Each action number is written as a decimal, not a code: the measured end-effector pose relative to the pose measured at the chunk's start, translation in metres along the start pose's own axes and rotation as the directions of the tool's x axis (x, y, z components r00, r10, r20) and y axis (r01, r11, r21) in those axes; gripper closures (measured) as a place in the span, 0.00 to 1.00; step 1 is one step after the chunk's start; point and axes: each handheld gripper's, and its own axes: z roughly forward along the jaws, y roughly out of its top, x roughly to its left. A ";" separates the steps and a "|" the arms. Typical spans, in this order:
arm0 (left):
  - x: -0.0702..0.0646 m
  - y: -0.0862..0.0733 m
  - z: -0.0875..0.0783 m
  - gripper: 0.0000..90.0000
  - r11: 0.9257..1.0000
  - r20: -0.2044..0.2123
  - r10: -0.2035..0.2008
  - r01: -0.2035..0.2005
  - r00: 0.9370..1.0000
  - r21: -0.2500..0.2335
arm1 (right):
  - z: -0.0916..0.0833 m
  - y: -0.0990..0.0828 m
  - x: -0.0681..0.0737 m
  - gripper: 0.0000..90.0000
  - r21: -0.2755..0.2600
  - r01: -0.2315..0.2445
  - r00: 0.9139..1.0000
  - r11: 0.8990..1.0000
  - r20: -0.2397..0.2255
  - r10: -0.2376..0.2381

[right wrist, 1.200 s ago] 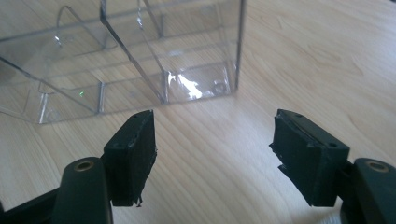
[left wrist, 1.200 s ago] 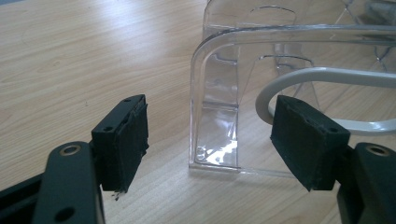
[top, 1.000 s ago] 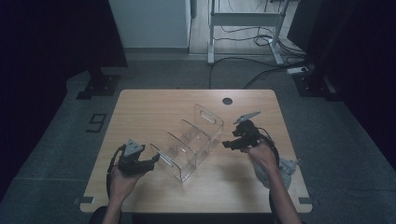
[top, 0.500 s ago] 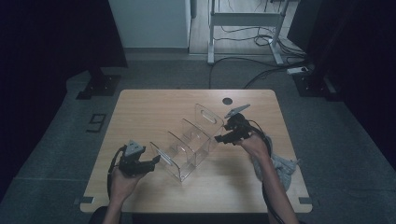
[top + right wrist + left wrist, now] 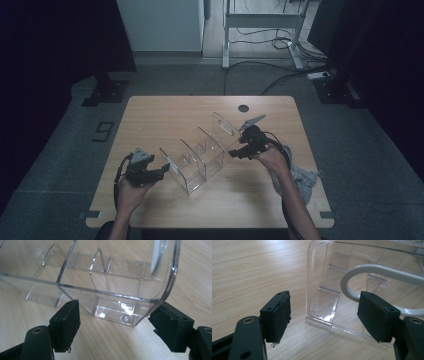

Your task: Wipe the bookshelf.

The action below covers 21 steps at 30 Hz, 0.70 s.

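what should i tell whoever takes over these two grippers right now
Left gripper: jaws open, nothing held, facing the near end of the clear plastic organizer.
Right gripper: jaws open, at the organizer's far end; one corner sits between the pads in the right gripper view, with no firm grip visible.
The organizer stands diagonally mid-table; a grey cloth lies by the right forearm.
Done: both grippers brought up to the two ends.
Left: probably close on each end wall, then lift or shift it.
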 end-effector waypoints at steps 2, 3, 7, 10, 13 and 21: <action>0.001 0.001 0.000 0.30 1.000 -0.002 -0.003 0.003 1.000 0.000 | -0.002 -0.003 0.004 0.27 -0.002 -0.004 1.000 1.000 0.002 0.004; 0.002 0.001 0.000 0.30 1.000 -0.002 -0.005 0.005 1.000 -0.002 | -0.003 -0.005 0.006 0.27 -0.005 -0.003 1.000 1.000 0.001 0.003; 0.004 0.002 0.002 0.31 1.000 -0.008 -0.007 0.007 1.000 0.001 | -0.008 -0.013 0.011 0.27 -0.018 -0.019 1.000 1.000 -0.014 0.019; 0.005 0.004 0.004 0.31 1.000 -0.007 -0.006 0.006 1.000 0.003 | -0.012 -0.019 0.015 0.27 -0.023 -0.029 0.999 0.999 -0.017 0.028; 0.006 0.006 0.006 0.31 1.000 -0.013 -0.004 0.004 1.000 0.006 | -0.016 -0.024 0.020 0.26 -0.026 -0.032 0.999 0.999 -0.020 0.031; 0.011 0.010 0.009 0.33 1.000 -0.027 -0.007 0.008 1.000 0.016 | -0.023 -0.038 0.039 0.26 -0.021 -0.032 0.999 0.999 -0.039 0.031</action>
